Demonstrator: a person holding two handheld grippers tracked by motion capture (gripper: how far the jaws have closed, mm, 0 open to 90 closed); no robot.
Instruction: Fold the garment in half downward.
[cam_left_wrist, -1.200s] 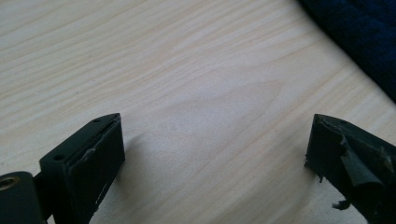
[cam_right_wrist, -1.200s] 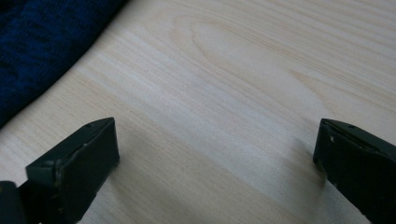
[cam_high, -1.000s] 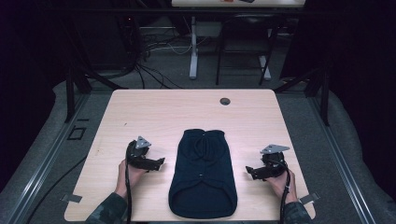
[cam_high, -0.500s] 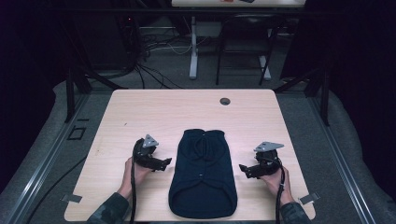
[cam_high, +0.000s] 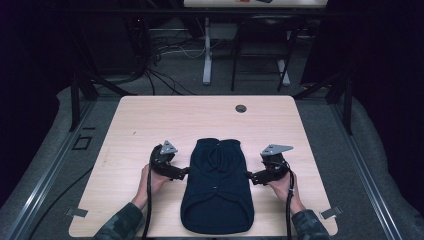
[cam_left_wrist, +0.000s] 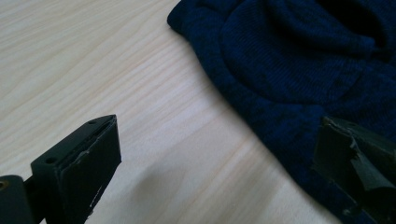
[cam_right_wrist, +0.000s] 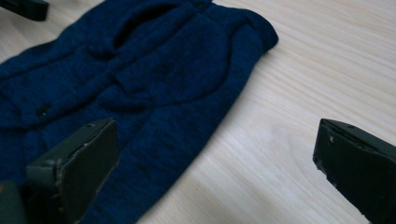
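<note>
A dark blue sweater (cam_high: 217, 187) lies flat on the table (cam_high: 150, 120). The left gripper (cam_high: 184, 173) and right gripper (cam_high: 248, 176) flank its edges (jaws spread wide, grasping nothing).

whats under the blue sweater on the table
The blue sweater lies flat on the wooden table, whose bare top shows all round it. Anything beneath the cloth is covered and cannot be seen.
</note>
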